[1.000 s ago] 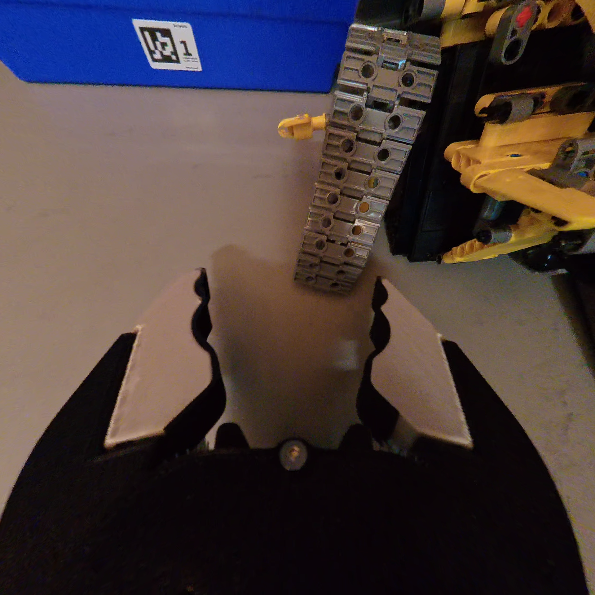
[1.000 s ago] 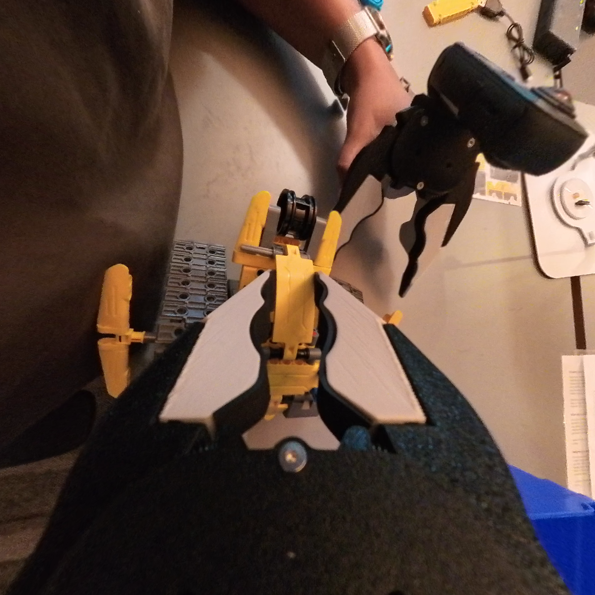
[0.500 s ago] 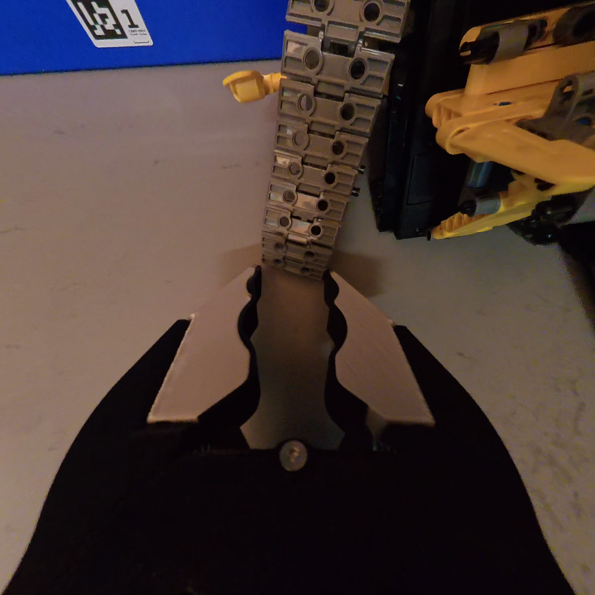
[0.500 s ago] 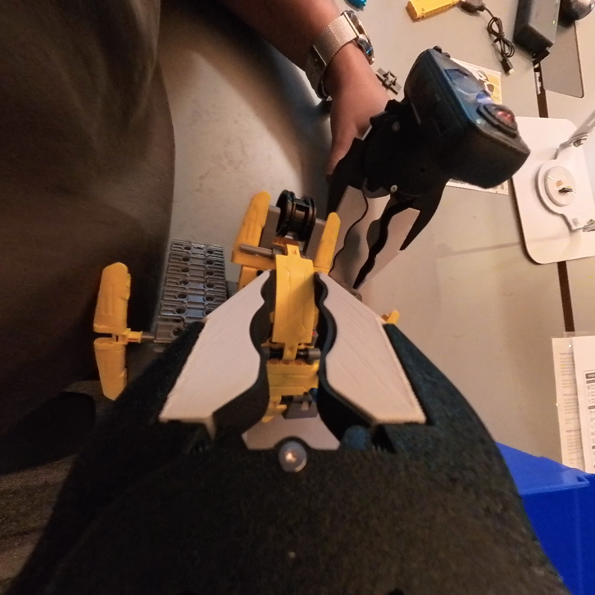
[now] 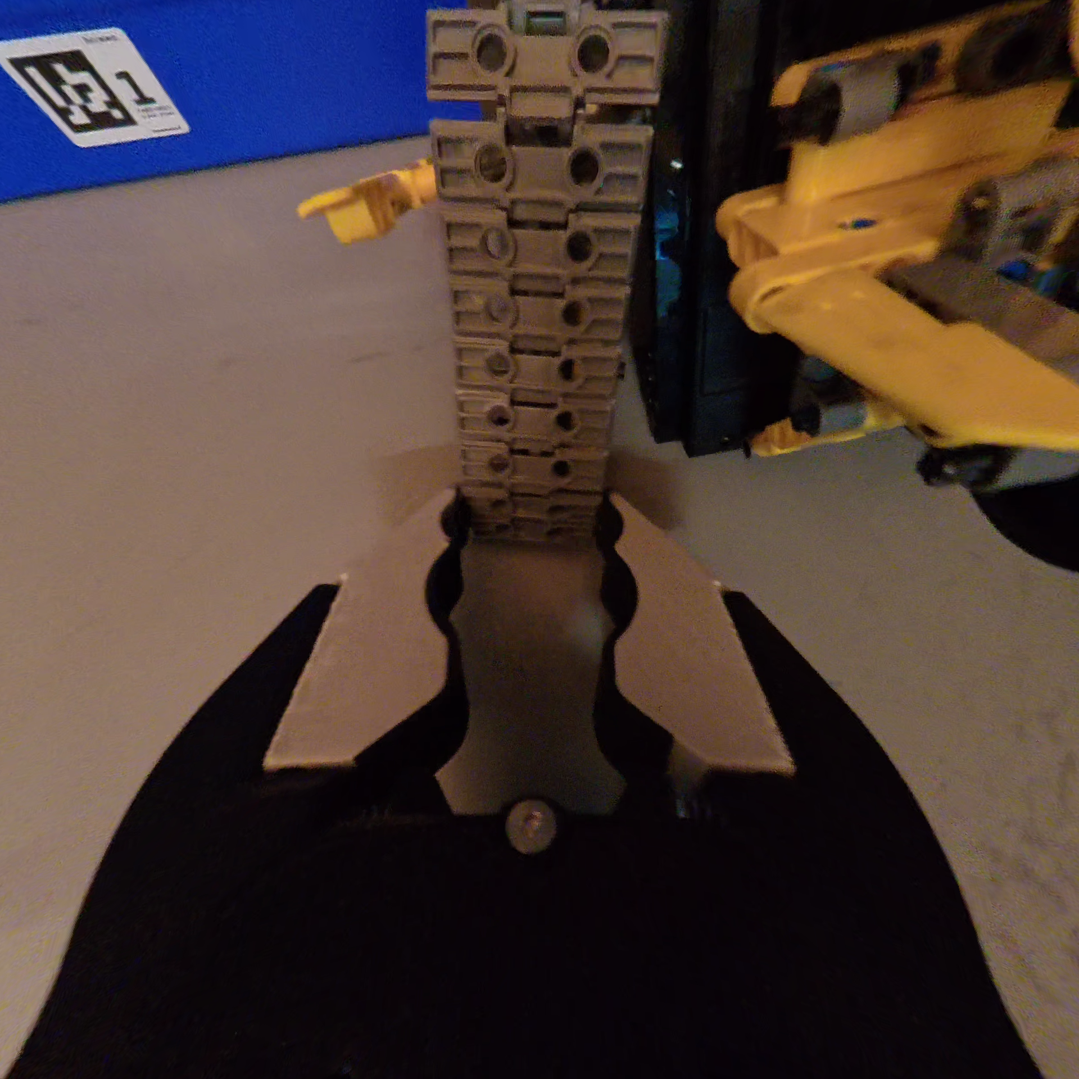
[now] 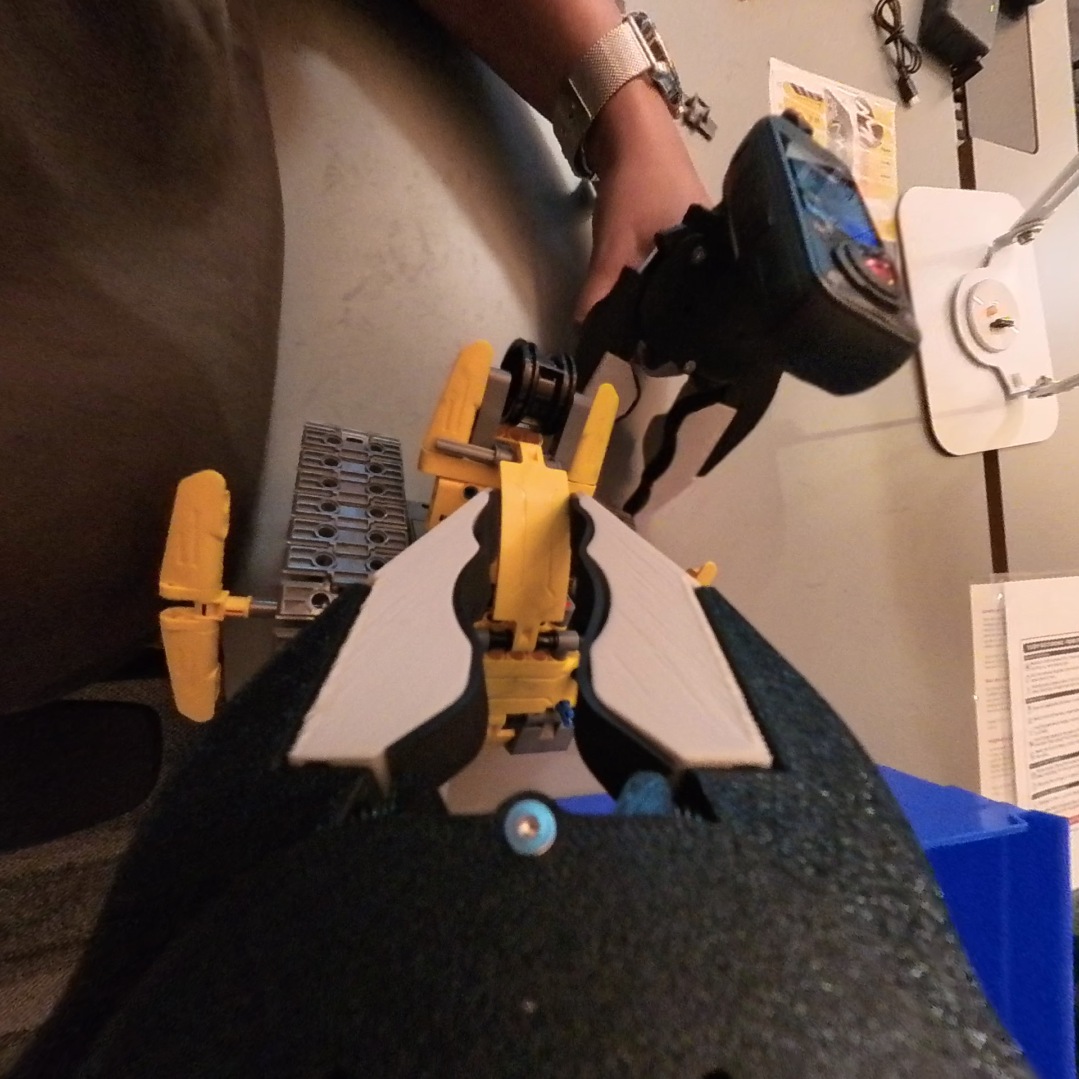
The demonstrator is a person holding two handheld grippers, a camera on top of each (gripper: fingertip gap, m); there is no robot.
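Left gripper (image 5: 531,517) fingers partly open, tips clasping end of grey track (image 5: 537,303) on table (image 5: 204,409). Right gripper (image 6: 528,514) fingers clamped on yellow arm (image 6: 528,543) of toy vehicle.

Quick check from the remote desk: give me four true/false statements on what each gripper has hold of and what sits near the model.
1. The right gripper is clamped on the model's yellow arm. True.
2. The left gripper is wide open, far from the grey track. False: its tips bracket the track's near end.
3. A blue bin stands beyond the track. True.
4. The table is green. False: grey.
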